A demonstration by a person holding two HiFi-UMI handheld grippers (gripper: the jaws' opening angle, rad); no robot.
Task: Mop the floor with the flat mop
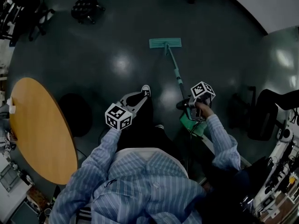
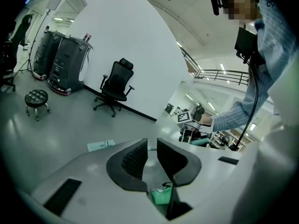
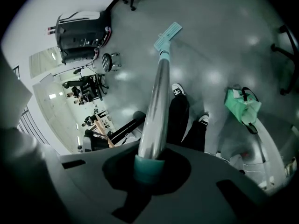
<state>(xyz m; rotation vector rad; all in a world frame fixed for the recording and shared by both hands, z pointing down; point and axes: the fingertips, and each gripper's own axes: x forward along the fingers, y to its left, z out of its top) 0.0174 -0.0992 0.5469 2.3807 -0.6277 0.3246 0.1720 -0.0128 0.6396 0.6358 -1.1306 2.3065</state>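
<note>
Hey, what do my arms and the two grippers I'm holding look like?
Both arms wear long blue-and-white striped shirt sleeves. The left gripper and right gripper have pale grey bodies with dark jaws; the left's pads are ribbed. Each carries a white cube with black square markers.

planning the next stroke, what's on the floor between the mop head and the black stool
Nothing. The head view shows only bare dark floor between the mop head and the black stool.
</note>
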